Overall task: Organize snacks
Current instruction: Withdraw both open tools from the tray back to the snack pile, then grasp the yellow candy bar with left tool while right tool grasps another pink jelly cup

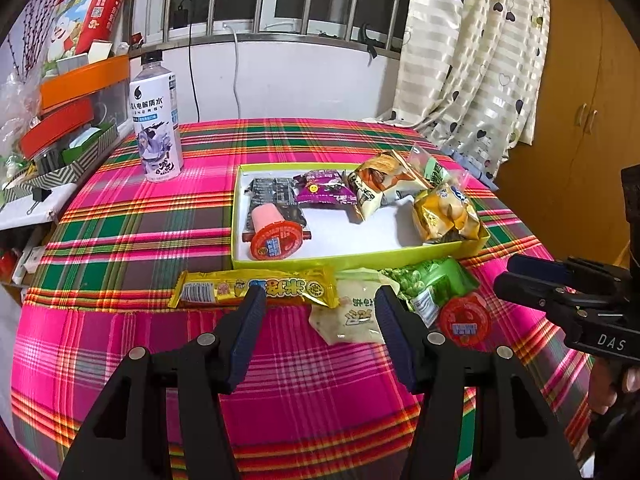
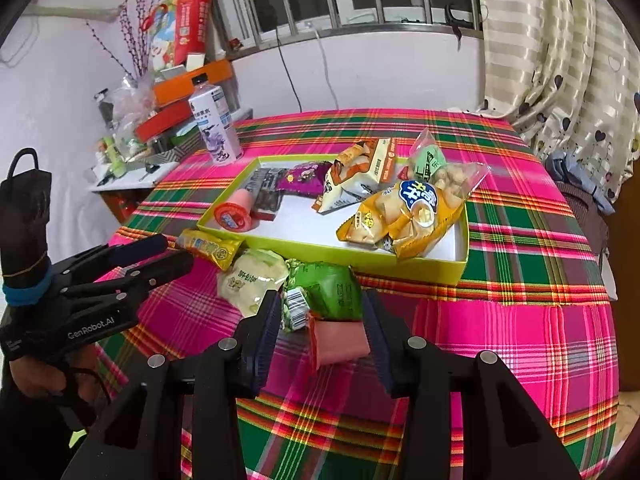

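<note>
A yellow-green tray (image 1: 360,258) (image 2: 460,268) on the plaid table holds several snack packs and a pink jelly cup (image 1: 276,238) (image 2: 234,214). In front of it lie a long yellow bar (image 1: 256,286) (image 2: 208,246), a pale pack (image 1: 352,312) (image 2: 248,280), a green pea pack (image 1: 432,280) (image 2: 332,288) and a second pink jelly cup (image 1: 466,318) (image 2: 340,344). My left gripper (image 1: 320,308) (image 2: 176,250) is open, just short of the yellow bar and pale pack. My right gripper (image 2: 320,316) (image 1: 504,276) is open, its fingers either side of the second jelly cup.
A white drink bottle (image 1: 157,120) (image 2: 216,128) stands left of the tray. A cluttered side shelf with orange boxes (image 1: 76,92) (image 2: 188,84) sits at the far left. A curtain (image 1: 472,60) hangs at the back right. A wooden cabinet (image 1: 580,120) is on the right.
</note>
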Available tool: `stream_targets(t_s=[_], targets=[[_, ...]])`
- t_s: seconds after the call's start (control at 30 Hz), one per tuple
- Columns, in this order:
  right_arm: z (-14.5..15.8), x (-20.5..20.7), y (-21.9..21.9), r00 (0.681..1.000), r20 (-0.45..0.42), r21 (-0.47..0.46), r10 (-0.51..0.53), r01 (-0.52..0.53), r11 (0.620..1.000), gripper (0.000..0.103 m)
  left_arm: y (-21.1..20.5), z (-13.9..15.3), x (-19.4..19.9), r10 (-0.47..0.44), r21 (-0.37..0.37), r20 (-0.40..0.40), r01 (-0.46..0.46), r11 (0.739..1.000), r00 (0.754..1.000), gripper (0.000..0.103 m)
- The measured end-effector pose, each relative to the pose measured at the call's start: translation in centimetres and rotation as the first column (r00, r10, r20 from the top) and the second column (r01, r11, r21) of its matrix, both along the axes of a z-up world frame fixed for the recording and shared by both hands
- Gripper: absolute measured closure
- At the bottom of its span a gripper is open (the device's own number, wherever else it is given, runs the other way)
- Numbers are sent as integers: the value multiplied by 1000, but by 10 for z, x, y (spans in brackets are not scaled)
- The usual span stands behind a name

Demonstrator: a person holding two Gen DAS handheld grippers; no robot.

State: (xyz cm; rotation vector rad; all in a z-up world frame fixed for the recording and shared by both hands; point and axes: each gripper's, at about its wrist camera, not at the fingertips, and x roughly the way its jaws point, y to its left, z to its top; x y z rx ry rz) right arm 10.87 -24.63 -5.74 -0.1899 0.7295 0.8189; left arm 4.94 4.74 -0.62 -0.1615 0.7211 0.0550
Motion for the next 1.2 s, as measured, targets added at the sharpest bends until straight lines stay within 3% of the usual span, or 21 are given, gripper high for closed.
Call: stream_targets(t_s=[0.67, 0.87, 1.2], targets=[[-8, 2, -2, 1000, -25, -5, -1, 1, 1000, 58, 3, -6, -2, -4, -29, -25, 4, 1000, 1000, 46], [-16, 5, -1, 999, -52, -15, 3, -4, 1000, 49, 6, -8, -2, 2, -45, -35, -4, 999, 999, 46], [-32, 16, 0, 995, -101, -32, -10, 7, 999, 47, 9, -12, 1, -23, -70, -47, 20, 997, 999, 46]])
